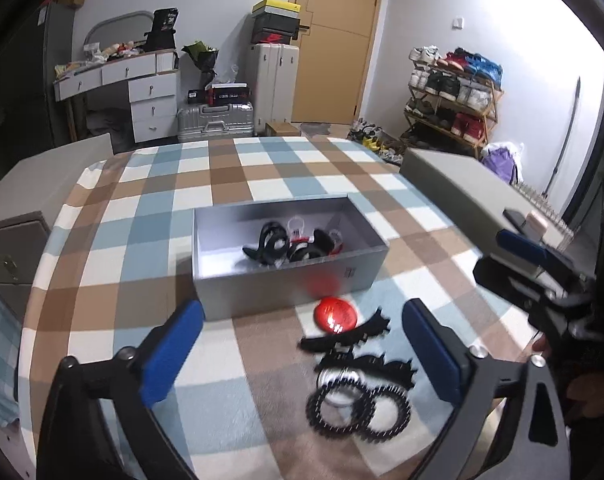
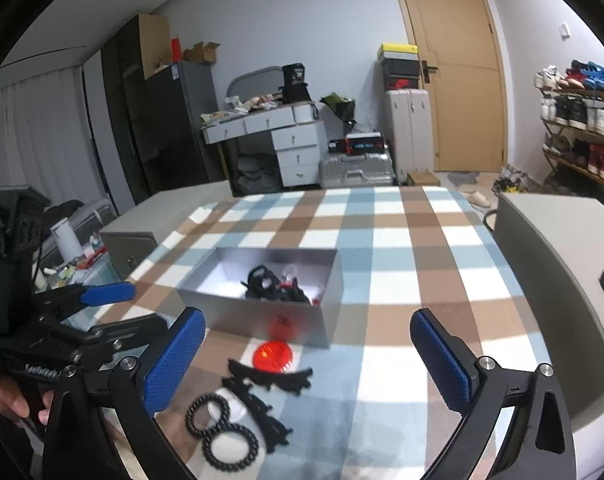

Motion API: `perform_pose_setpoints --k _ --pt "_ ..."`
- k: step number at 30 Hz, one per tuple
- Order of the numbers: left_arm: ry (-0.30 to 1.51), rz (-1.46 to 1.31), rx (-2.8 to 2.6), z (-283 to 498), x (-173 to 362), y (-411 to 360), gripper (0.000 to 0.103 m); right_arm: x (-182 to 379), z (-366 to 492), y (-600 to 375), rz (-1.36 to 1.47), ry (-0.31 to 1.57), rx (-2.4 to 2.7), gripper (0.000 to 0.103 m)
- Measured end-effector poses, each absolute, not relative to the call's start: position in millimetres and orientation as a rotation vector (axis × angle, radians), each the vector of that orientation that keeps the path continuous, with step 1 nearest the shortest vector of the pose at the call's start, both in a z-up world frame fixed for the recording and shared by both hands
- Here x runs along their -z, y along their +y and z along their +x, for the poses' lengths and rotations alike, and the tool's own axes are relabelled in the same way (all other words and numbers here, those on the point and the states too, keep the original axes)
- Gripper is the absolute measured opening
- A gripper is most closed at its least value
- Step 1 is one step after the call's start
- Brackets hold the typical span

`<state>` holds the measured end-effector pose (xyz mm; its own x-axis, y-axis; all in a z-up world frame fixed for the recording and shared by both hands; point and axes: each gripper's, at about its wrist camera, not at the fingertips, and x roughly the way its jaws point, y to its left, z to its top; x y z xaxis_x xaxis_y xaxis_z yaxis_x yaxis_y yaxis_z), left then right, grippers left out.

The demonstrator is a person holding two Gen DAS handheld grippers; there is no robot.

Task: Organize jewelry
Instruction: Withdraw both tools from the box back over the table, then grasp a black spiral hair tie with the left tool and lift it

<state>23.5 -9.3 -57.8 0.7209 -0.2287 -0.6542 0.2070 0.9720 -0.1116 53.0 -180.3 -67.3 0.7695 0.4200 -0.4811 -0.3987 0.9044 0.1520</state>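
Note:
An open grey box (image 1: 285, 280) (image 2: 261, 316) stands on the checked tablecloth and holds several black and red pieces (image 1: 289, 242) (image 2: 279, 286). In front of it lie a red round disc (image 1: 336, 314) (image 2: 272, 355), black lace bands (image 1: 350, 334) (image 2: 273, 376) and two black spiral rings (image 1: 358, 410) (image 2: 221, 430). My left gripper (image 1: 302, 348) is open just above these loose pieces. My right gripper (image 2: 306, 364) is open and empty, a little to their right. Each gripper shows at the edge of the other's view (image 1: 542, 264) (image 2: 101, 308).
The table (image 1: 237, 168) has grey cabinets at both sides (image 2: 558, 264) (image 1: 33, 184). Behind are a dresser (image 2: 277, 136), suitcases, a door and a shoe rack (image 1: 454, 96).

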Motion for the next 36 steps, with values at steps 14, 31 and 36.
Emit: perform_pose_setpoints --k 14,31,36 --pt "0.95 -0.004 0.378 9.5 112.2 -21.7 0.1 91.4 37.6 -190.1 0.062 0.611 -0.422 0.103" --pt "1.001 -0.027 0.501 20.4 123.2 -27.2 0.097 120.0 31.0 -193.5 0.106 0.7 -0.421 0.103" --pt "0.993 -0.042 0.505 24.4 122.2 -25.4 0.077 122.7 29.5 -197.2 0.131 0.714 -0.419 0.103"
